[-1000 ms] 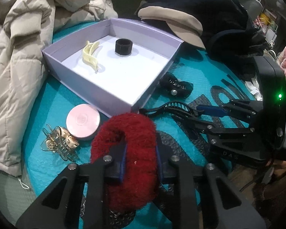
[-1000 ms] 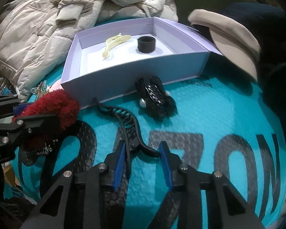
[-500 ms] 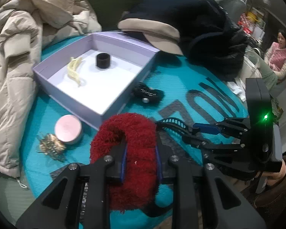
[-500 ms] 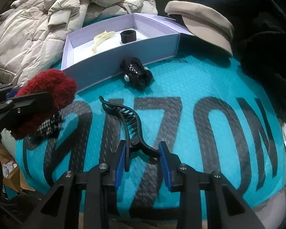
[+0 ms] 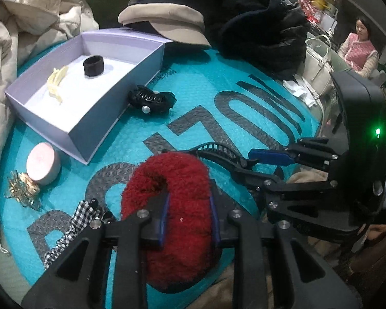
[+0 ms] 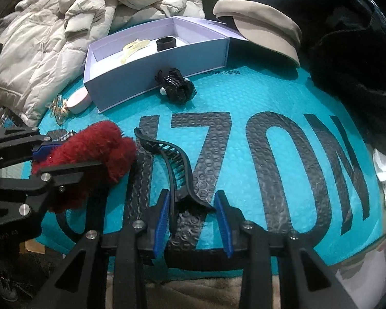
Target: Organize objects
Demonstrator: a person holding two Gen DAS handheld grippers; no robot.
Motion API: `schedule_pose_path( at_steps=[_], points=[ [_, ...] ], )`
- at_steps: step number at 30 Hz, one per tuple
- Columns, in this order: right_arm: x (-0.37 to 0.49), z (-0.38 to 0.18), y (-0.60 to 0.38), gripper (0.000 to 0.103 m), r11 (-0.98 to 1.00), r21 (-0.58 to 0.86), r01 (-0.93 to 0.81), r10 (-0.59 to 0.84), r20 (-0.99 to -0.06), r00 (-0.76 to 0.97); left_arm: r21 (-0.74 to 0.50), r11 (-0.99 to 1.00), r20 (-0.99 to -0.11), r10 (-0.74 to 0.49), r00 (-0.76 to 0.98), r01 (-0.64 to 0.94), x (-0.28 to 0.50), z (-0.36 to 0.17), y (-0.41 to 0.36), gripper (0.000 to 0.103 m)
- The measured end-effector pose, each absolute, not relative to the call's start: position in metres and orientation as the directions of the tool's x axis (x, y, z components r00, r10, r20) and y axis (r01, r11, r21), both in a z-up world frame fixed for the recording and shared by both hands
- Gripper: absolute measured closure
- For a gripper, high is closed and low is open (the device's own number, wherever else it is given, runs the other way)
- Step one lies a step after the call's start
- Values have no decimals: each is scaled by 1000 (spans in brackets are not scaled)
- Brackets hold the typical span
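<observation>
Red fluffy scrunchie [image 5: 172,206], pinched between the pads of the left tongs [image 5: 189,221]; black banana hair clip [image 6: 175,170], pinched at its handle end by the right tongs [image 6: 193,213], just right of the left pair. Ahead of both tongs, a lavender box [image 5: 90,128] holds a cream claw clip [image 5: 56,83] and a black band [image 5: 93,65]. A black claw clip [image 6: 176,86] lies against the box's outer wall on the teal bubble mailer [image 6: 244,97]; a pink round case [image 5: 42,163] sits ahead-left of the left tongs.
</observation>
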State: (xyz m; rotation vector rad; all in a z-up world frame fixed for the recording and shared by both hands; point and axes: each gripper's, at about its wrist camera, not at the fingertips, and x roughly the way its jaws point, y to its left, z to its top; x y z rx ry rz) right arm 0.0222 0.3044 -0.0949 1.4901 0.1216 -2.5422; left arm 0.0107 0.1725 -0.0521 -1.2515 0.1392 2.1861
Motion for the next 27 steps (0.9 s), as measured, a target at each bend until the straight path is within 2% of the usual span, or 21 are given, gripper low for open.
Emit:
schedule_pose_path(
  at_steps=[7, 8, 9, 11, 21, 27],
  points=[
    [18, -95, 300, 57, -973, 20, 228, -130, -867, -480, -188, -822, -812, 438, -386, -538, 11, -49, 164, 70],
    [17, -95, 300, 57, -973, 21, 232, -133, -867, -481, -187, -824, -807, 439, -395, -536, 12, -46, 161, 57],
    [16, -96, 299, 56, -972, 21, 234, -134, -867, -480, -184, -825, -802, 440, -403, -534, 13, -43, 158, 39],
    [14, -96, 298, 56, -972, 13, 236, -128, -867, -482, -181, -825, -780, 452, -433, -535, 16, -39, 153, 29],
    [11, -101, 299, 55, -968, 0, 251, -125, -866, -484, -203, -828, -813, 440, -382, -522, 7, -60, 155, 29],
    [11, -102, 298, 55, -970, 0, 244, -125, -860, -495, -148, -823, -833, 402, -380, -548, 8, -70, 170, 29]
  ],
)
